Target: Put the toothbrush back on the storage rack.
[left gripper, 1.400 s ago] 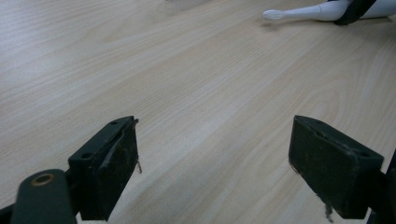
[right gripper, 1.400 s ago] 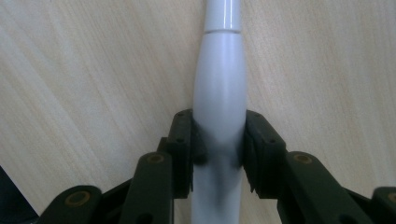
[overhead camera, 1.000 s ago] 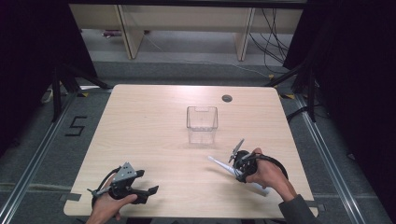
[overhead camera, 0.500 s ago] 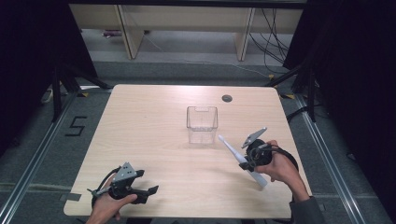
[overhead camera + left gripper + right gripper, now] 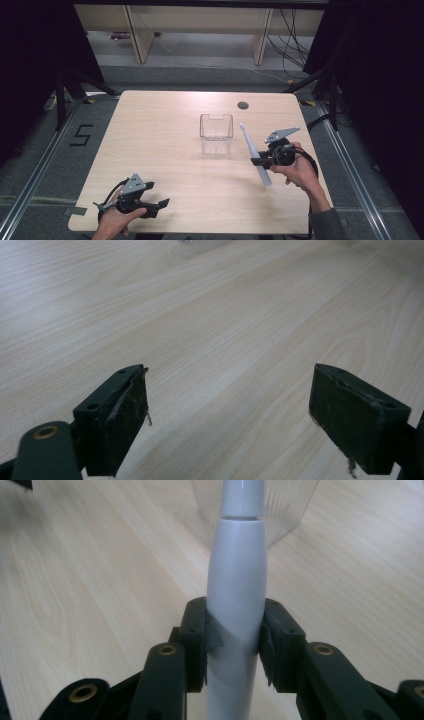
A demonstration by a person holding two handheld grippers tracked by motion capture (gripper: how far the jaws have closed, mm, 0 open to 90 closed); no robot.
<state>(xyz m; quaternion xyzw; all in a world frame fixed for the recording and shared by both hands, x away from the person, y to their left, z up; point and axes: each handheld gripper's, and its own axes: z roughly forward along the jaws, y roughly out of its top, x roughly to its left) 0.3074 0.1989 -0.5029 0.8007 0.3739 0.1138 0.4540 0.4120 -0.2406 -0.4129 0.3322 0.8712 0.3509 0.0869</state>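
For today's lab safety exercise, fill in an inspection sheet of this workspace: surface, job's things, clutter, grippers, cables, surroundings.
Surface: pale wood-grain table, with a small dark round grommet hole near the far edge.
Job's things: clear square plastic container, upright near mid-table, looks empty; white slim plastic toothbrush, tilted, head up, beside the container.
Clutter: nothing seen.
Grippers: right gripper shut on the toothbrush handle; left gripper open, empty, low over the near left edge.
Cables: black cable looping from the right gripper; loose cables on the floor behind.
Surroundings: wooden shelf unit, grey floor, floor tape marked 5.
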